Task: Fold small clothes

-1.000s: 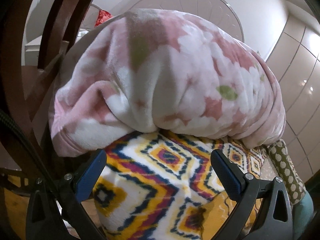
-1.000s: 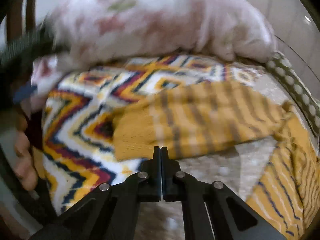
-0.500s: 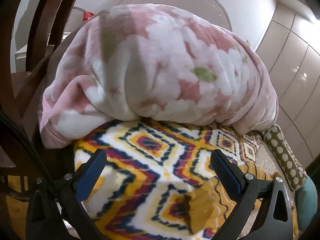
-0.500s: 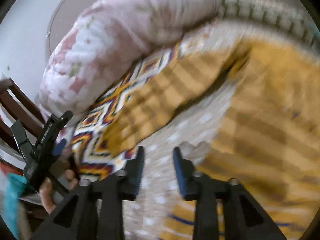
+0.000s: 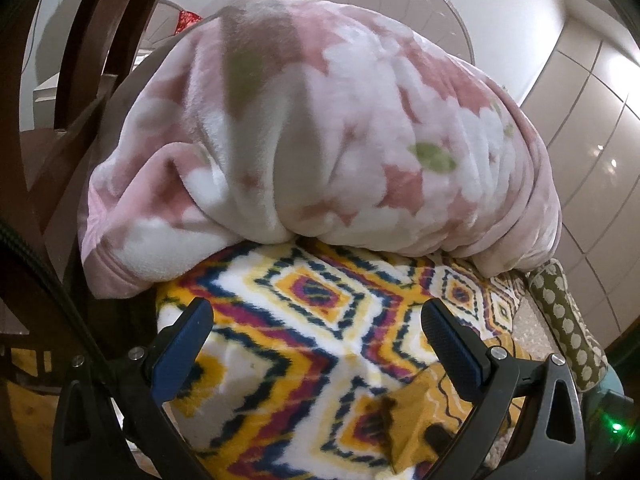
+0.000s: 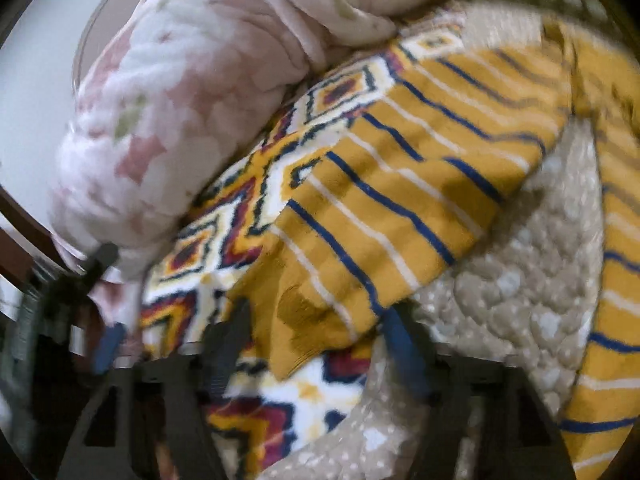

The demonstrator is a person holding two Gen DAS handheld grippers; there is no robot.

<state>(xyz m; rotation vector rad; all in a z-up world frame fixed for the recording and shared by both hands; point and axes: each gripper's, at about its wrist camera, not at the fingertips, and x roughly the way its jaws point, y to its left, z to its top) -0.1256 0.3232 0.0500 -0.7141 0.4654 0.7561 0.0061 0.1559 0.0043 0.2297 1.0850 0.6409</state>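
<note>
A mustard garment (image 6: pixel 400 184) with blue and white stripes lies spread across the zigzag patterned blanket (image 6: pixel 224 216) and the beige quilt (image 6: pixel 520 300). My right gripper (image 6: pixel 316 336) is blurred. Its jaws are closing with the garment's near folded corner between them, and the pads still stand clear of the cloth on both sides. My left gripper (image 5: pixel 316 340) hangs open over the patterned blanket (image 5: pixel 304 320) with nothing between its fingers. The same garment corner (image 5: pixel 416 412) shows just inside its right finger. In the right wrist view the left gripper's blue pad (image 6: pixel 106 344) appears at the lower left.
A bulky pink floral blanket (image 5: pixel 320 140) is heaped at the back of the bed. A dotted olive bolster (image 5: pixel 568 320) lies along the right edge. Dark wooden rails (image 5: pixel 80 80) stand to the left, and wardrobe doors (image 5: pixel 592 120) line the right wall.
My right gripper went from shut to open, rolled, and dropped to the garment's near corner. The left gripper stayed open and barely moved.
</note>
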